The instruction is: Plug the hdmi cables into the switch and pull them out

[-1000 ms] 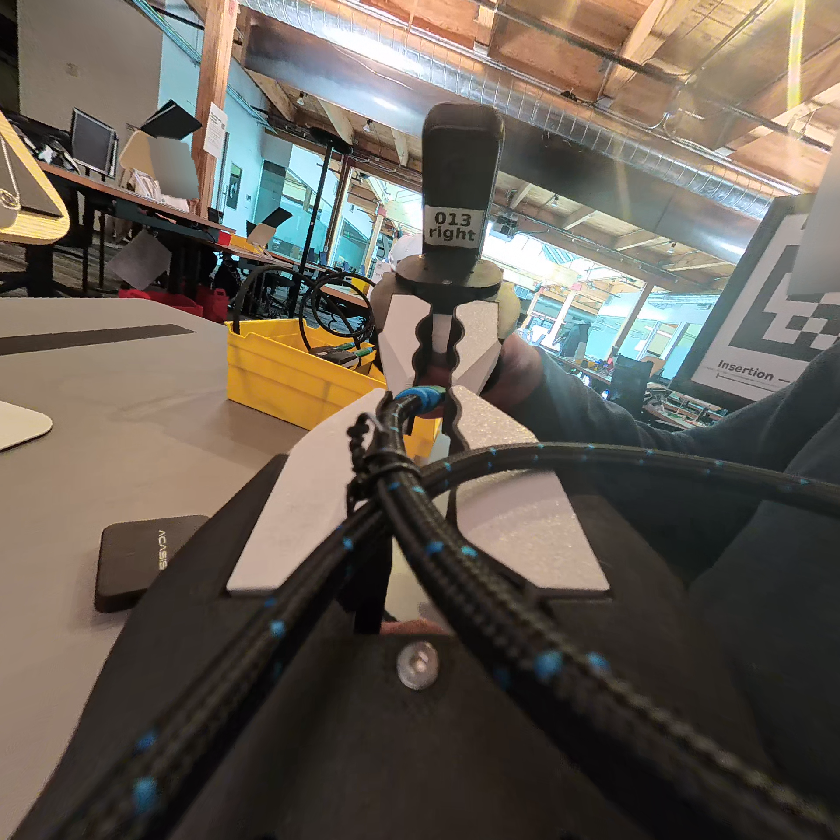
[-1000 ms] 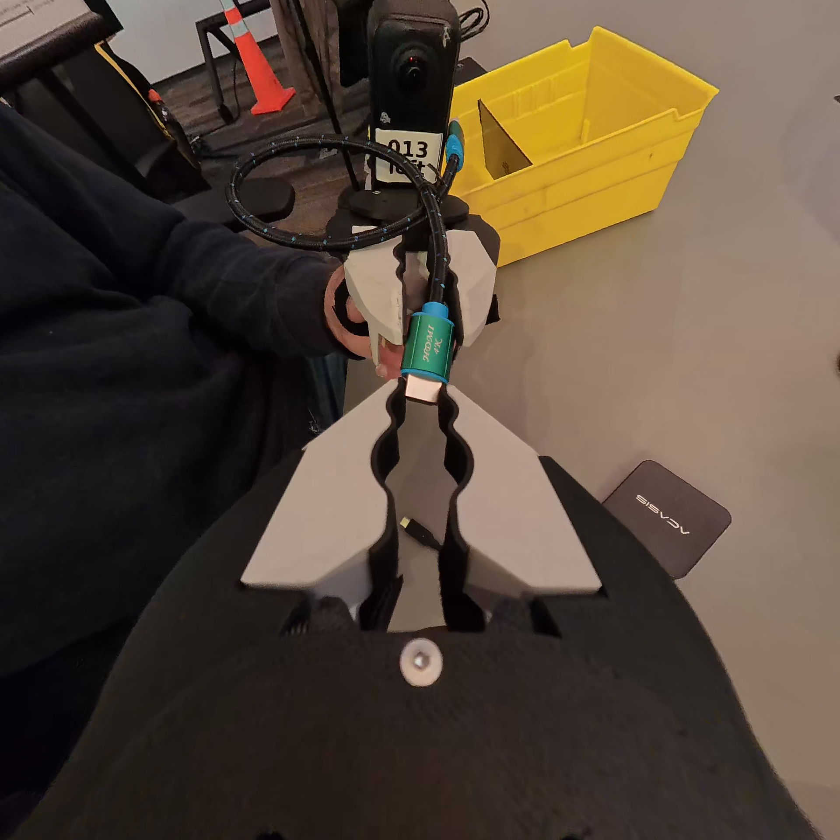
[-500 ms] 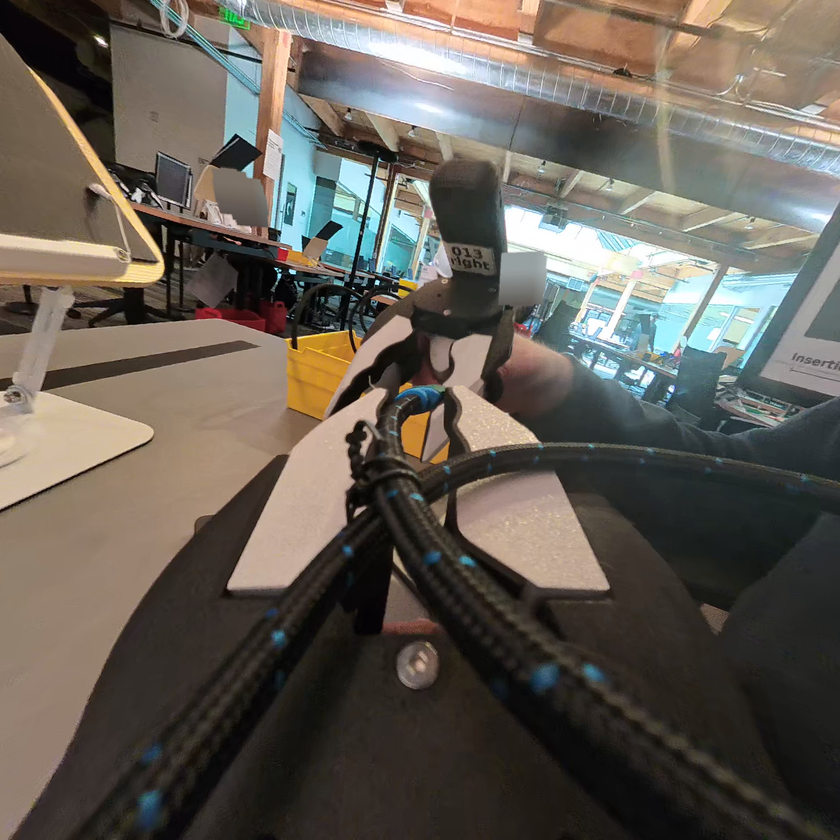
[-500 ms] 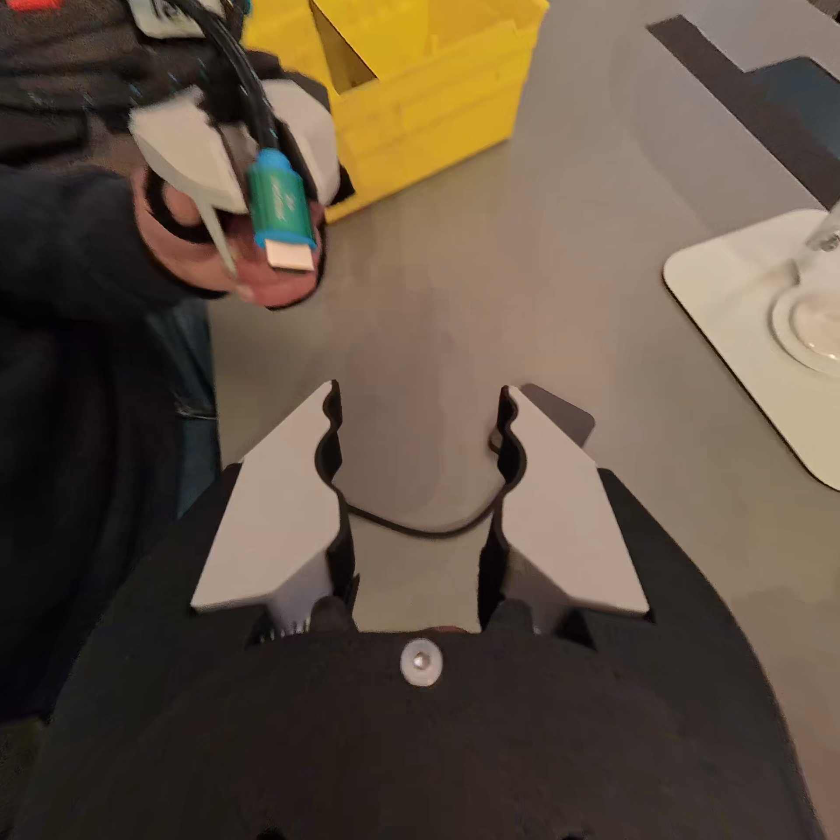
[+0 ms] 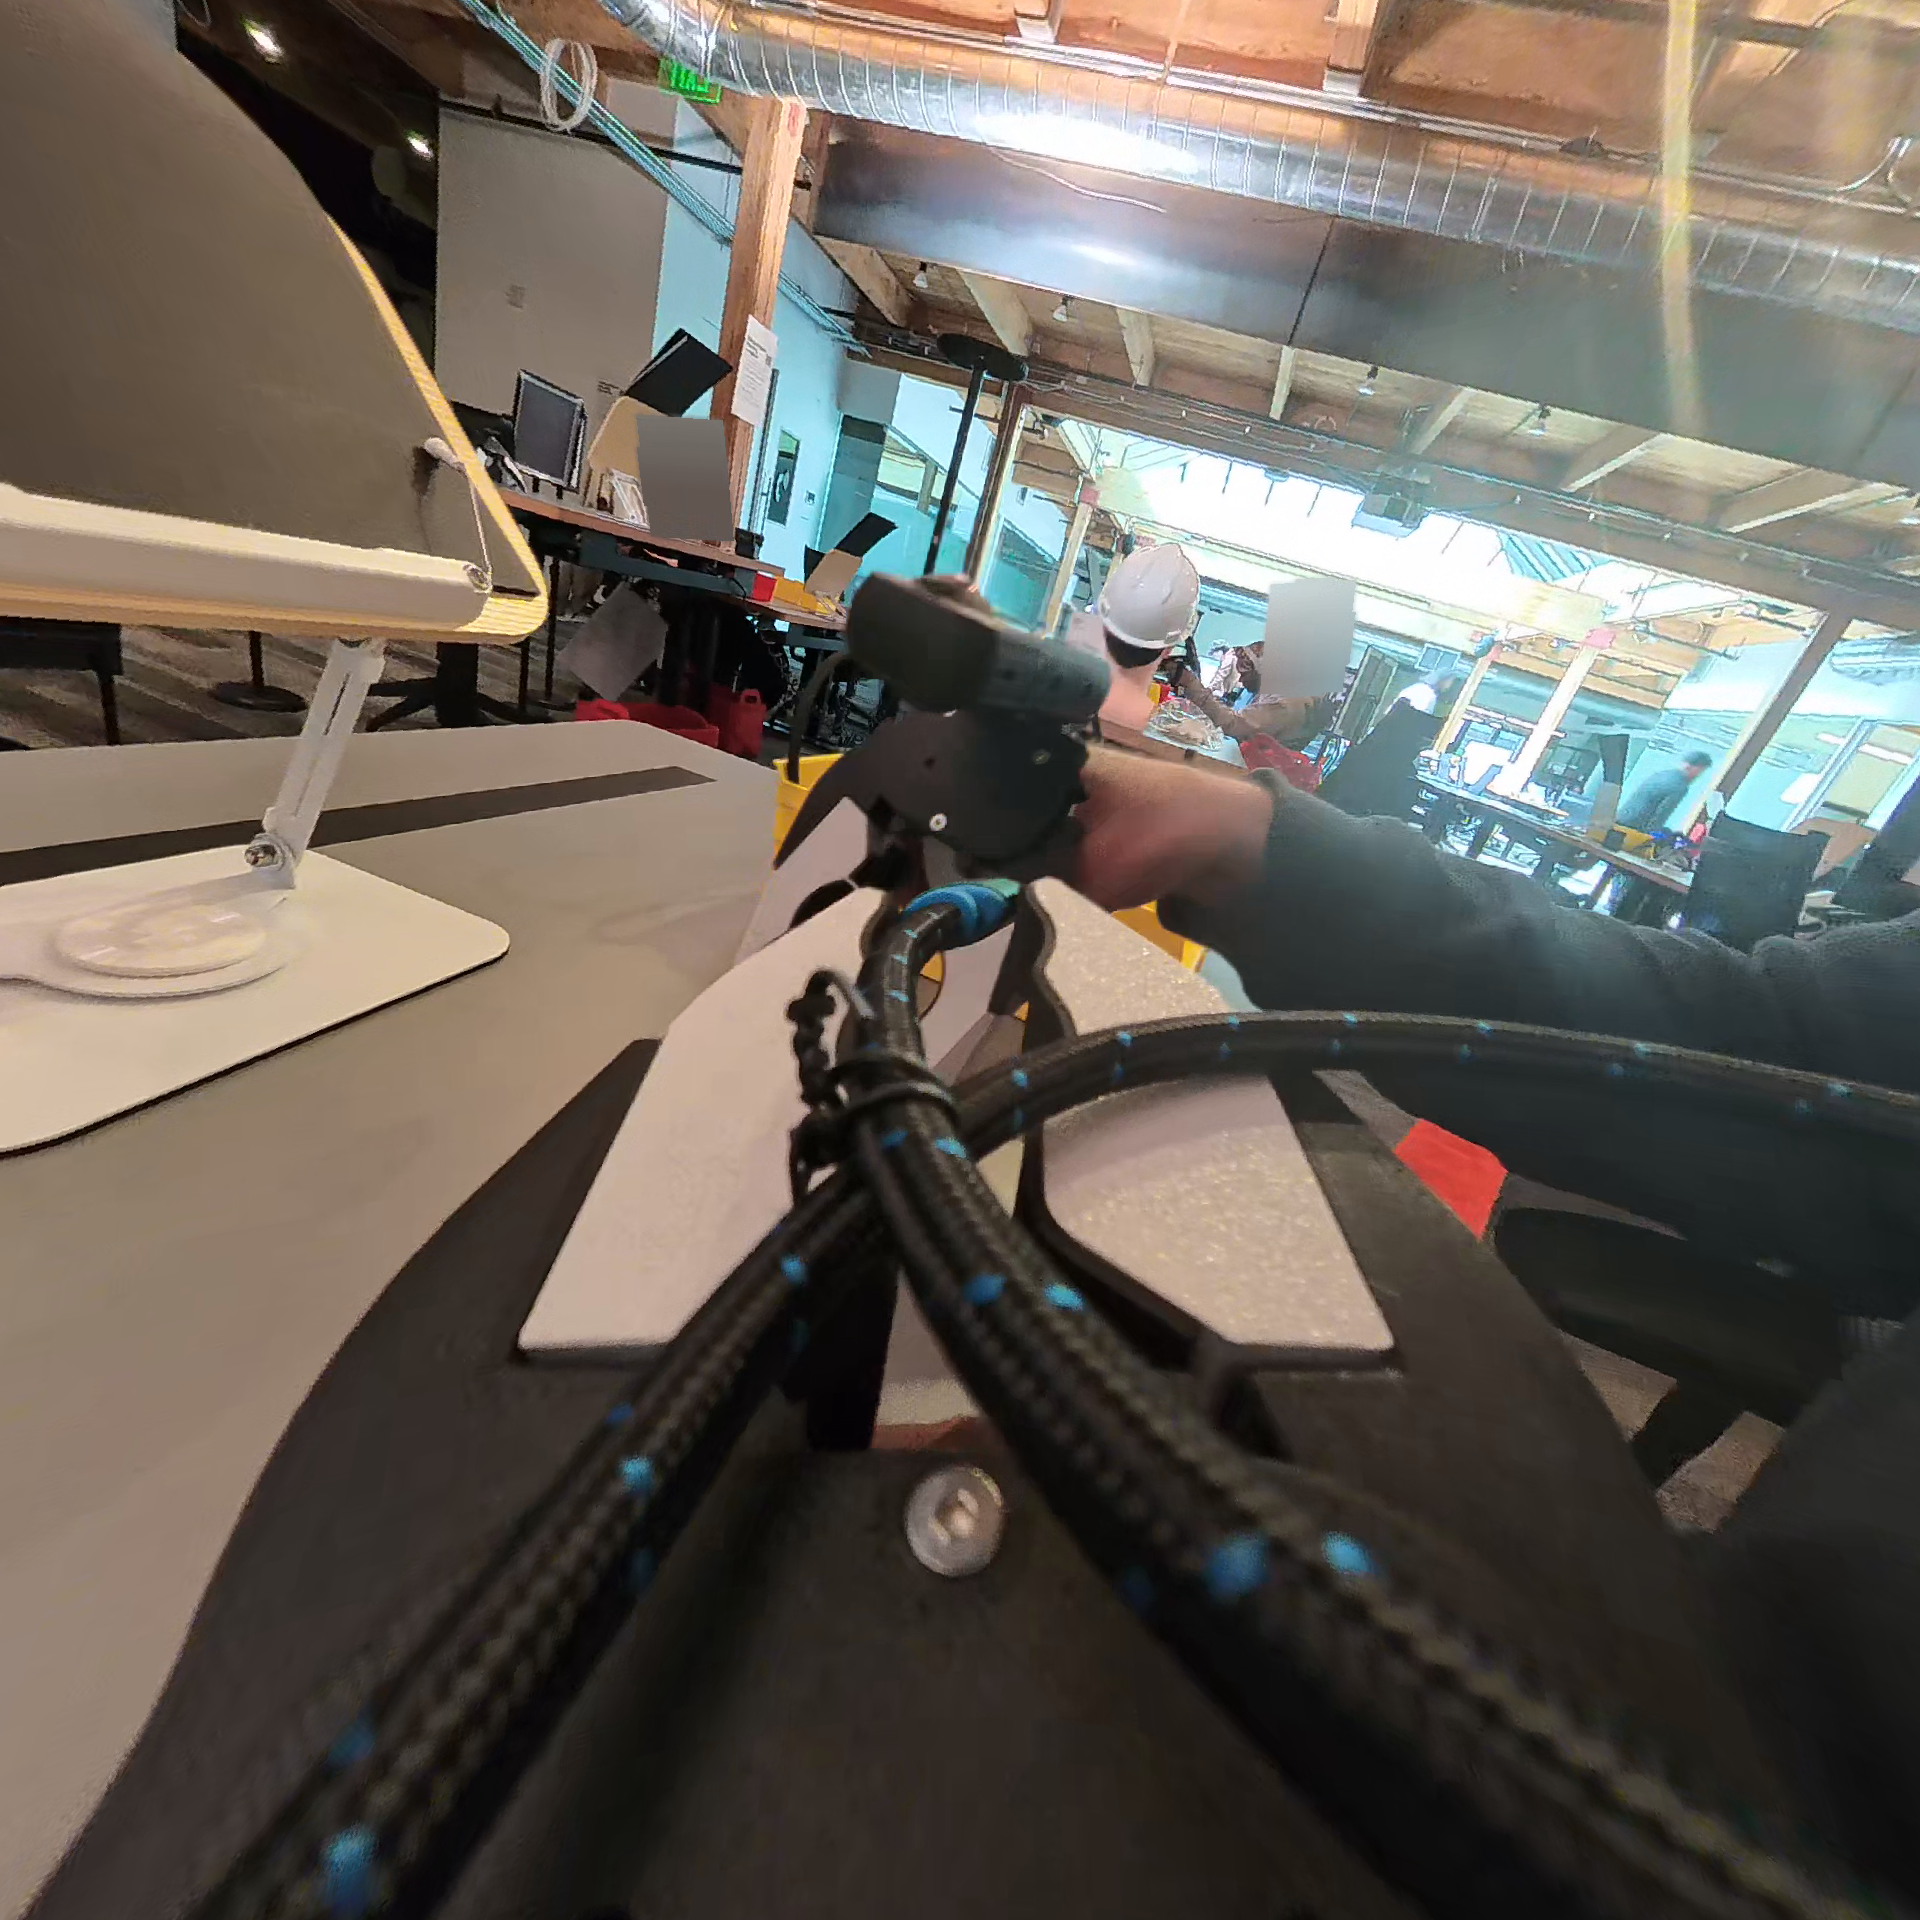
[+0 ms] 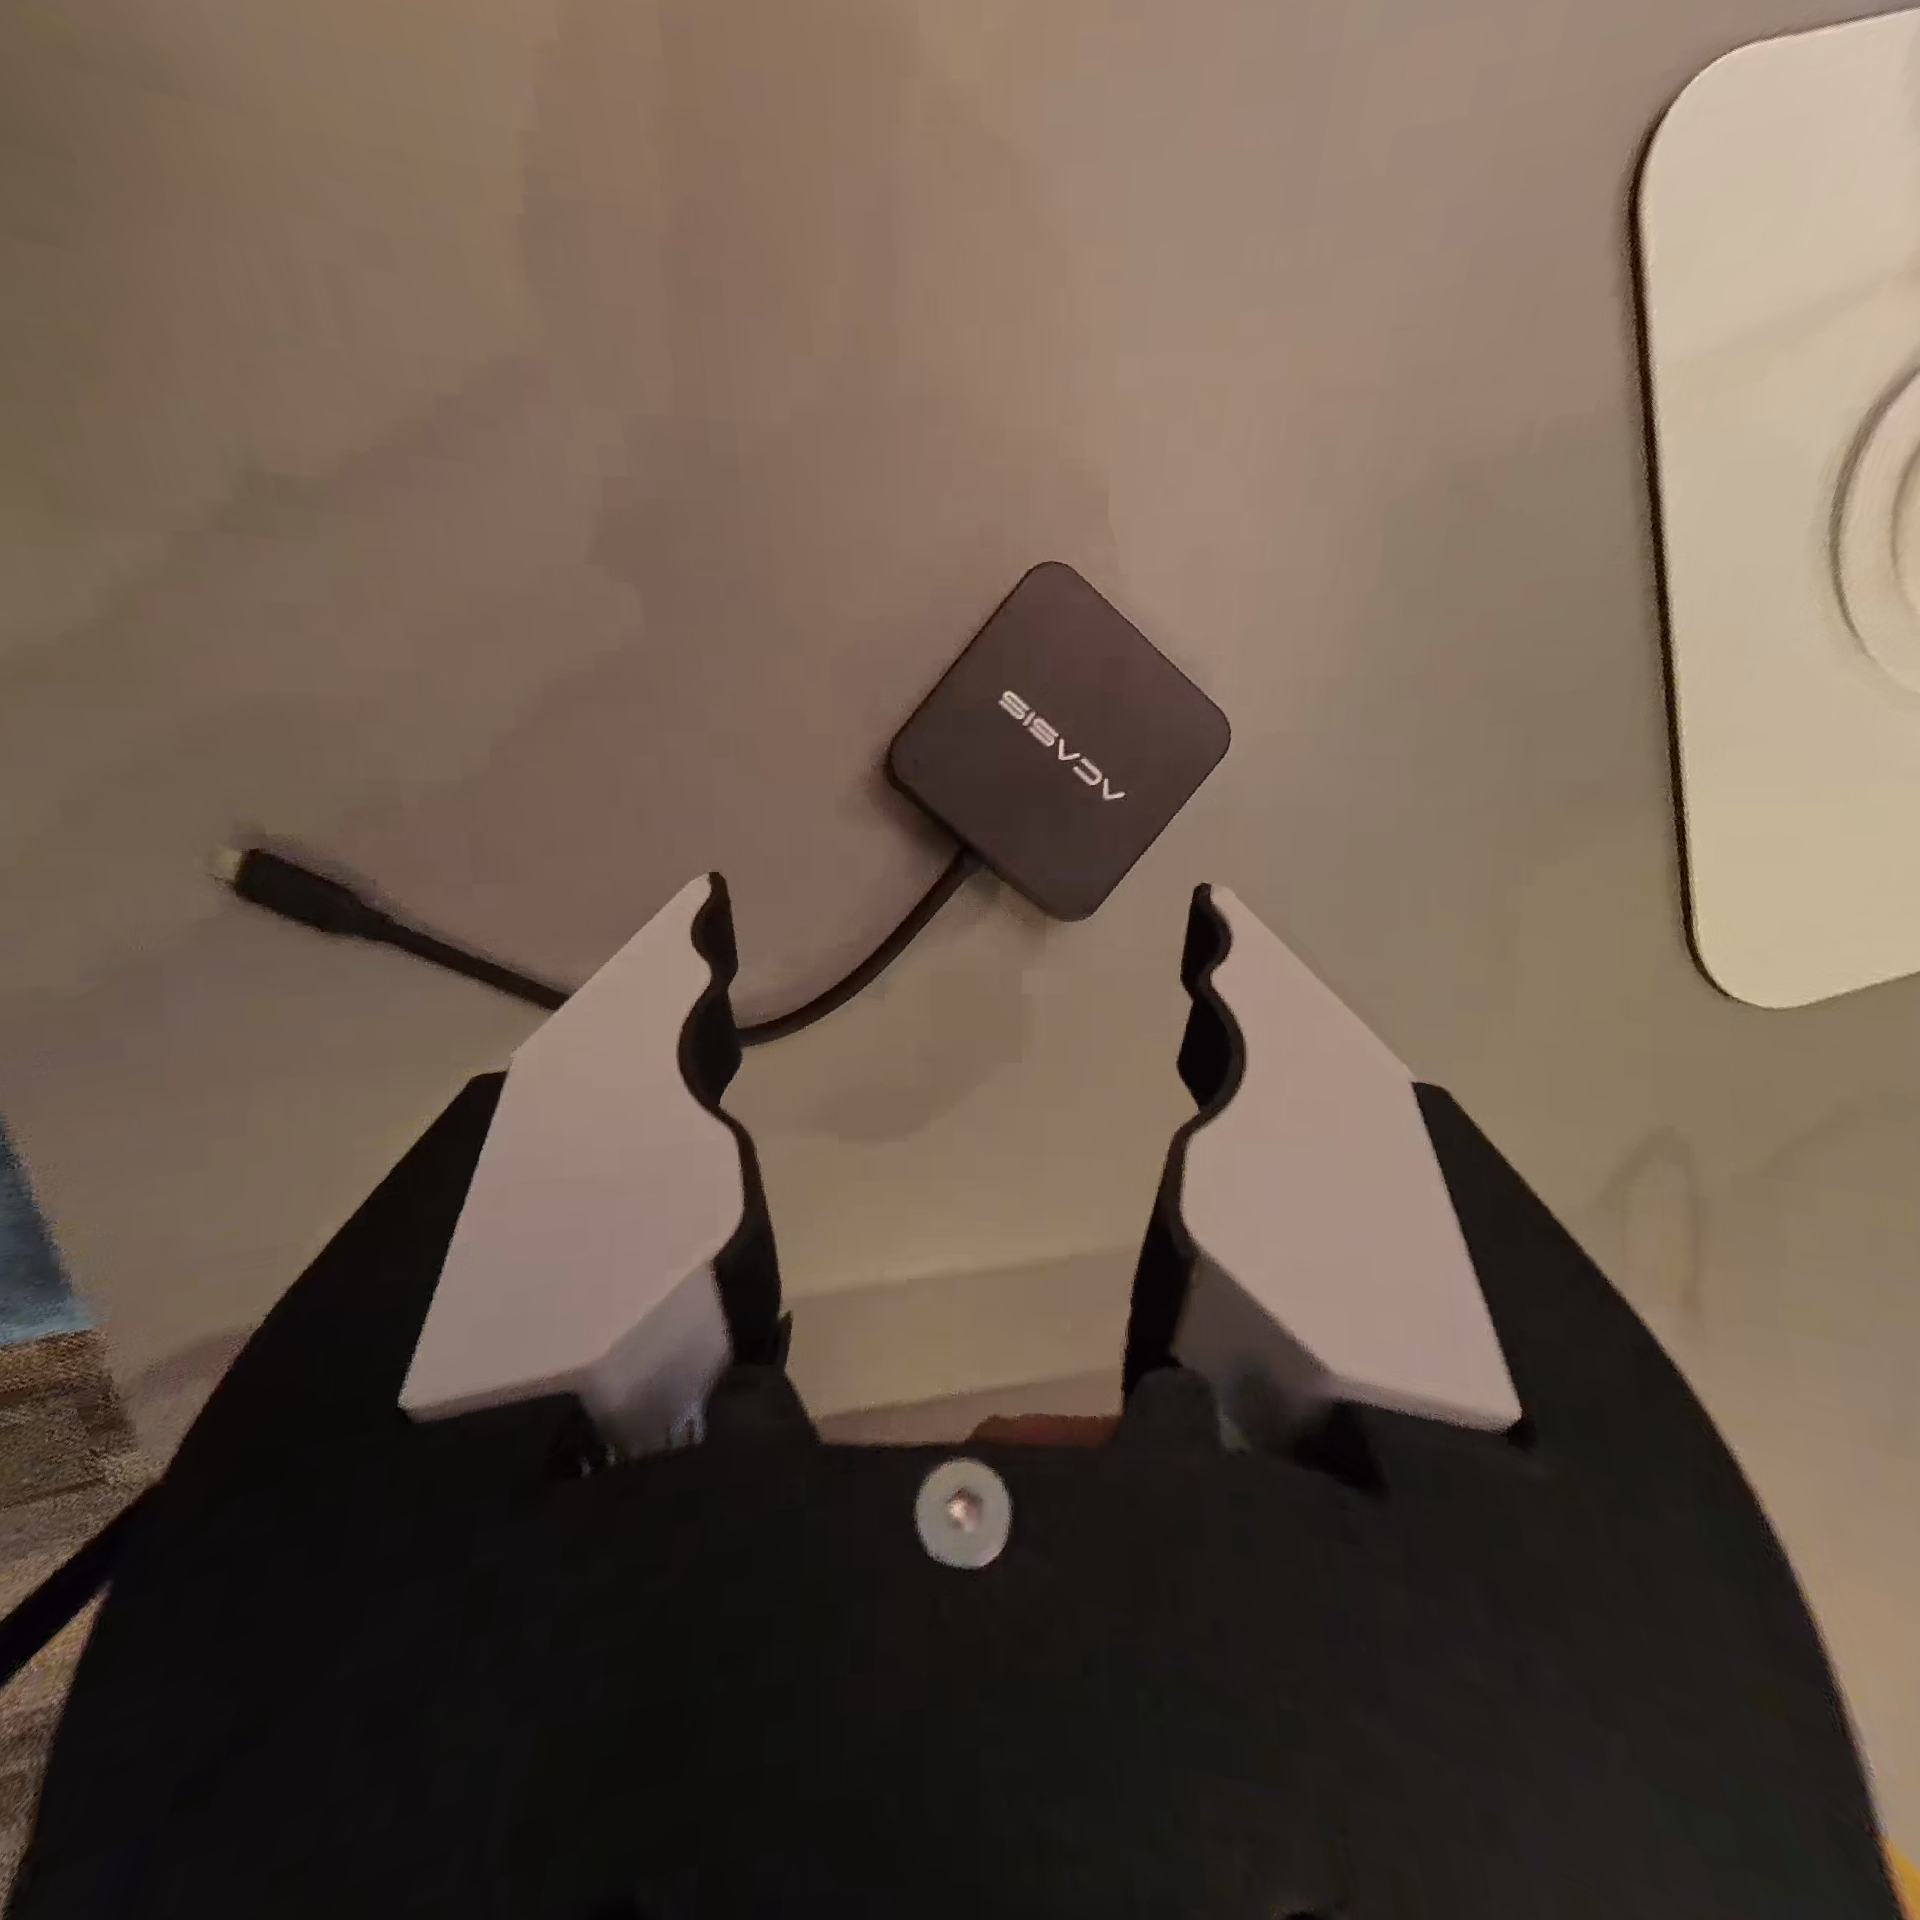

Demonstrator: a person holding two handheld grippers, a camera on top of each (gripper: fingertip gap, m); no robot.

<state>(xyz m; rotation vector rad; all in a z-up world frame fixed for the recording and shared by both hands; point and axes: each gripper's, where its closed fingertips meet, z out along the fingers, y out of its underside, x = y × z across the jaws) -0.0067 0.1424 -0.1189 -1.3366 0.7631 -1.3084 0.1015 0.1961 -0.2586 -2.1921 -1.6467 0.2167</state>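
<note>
The left tool (image 5: 961, 951) pinches the stiff braided HDMI cable (image 5: 914, 1049) behind its plug, while the spread right tool (image 6: 956, 904) hovers over the light, slide-prone switch (image 6: 1060, 740) on the desk (image 6: 520, 416), best gripped by its edges.

Left gripper (image 5: 961, 920) clamps the braided hdmi cable (image 5: 1039, 1351) above the table (image 5: 260, 1247).

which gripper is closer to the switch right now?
Right. The right gripper hovers open just above the switch on the table. The left gripper, clamping the HDMI cable, has no switch in its view.
</note>
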